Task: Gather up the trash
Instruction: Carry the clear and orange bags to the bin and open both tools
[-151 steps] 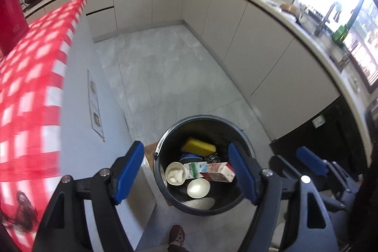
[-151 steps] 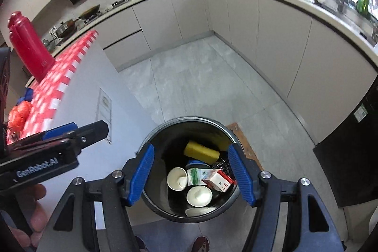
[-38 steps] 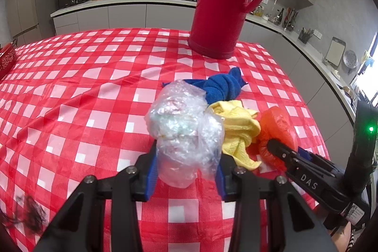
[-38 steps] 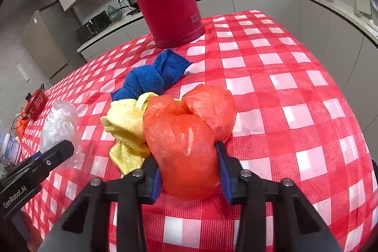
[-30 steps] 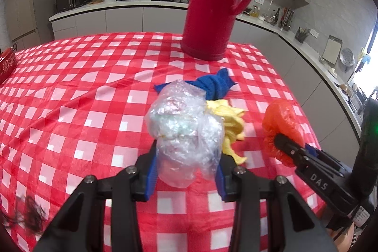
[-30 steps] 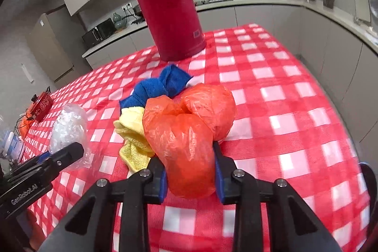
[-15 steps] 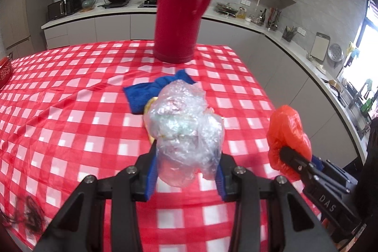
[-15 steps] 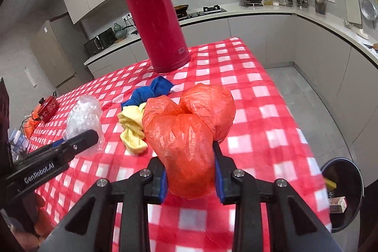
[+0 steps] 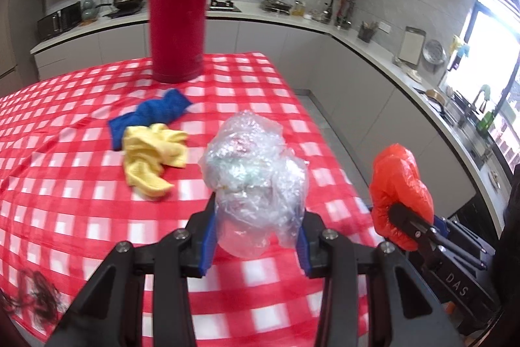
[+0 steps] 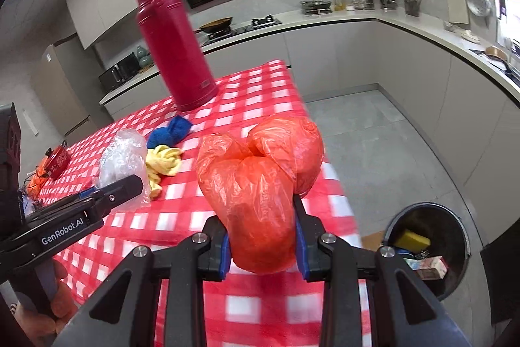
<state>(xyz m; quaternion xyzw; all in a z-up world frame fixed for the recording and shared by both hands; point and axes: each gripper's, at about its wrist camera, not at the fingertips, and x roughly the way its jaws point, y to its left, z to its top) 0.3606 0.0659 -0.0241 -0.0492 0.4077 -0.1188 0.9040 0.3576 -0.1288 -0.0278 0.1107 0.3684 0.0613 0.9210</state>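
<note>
Our left gripper [image 9: 256, 238] pinches a crumpled clear plastic bag [image 9: 255, 181], our right gripper [image 10: 262, 241] a crumpled orange plastic bag [image 10: 260, 197]; either slippery wad may slip out, apparently short of the round black bin [image 10: 455, 221].

Left gripper [image 9: 256, 236], at bottom centre of the left wrist frame, is pointing downward and clamping a clear bag [image 9: 255, 181] between its blue pads. Right gripper [image 10: 262, 241], at bottom centre of the right wrist frame, is likewise angling down and squeezing an orange bag [image 10: 260, 200]. A hand [image 10: 48, 314] is gripping the left gripper's handle at lower left.
</note>
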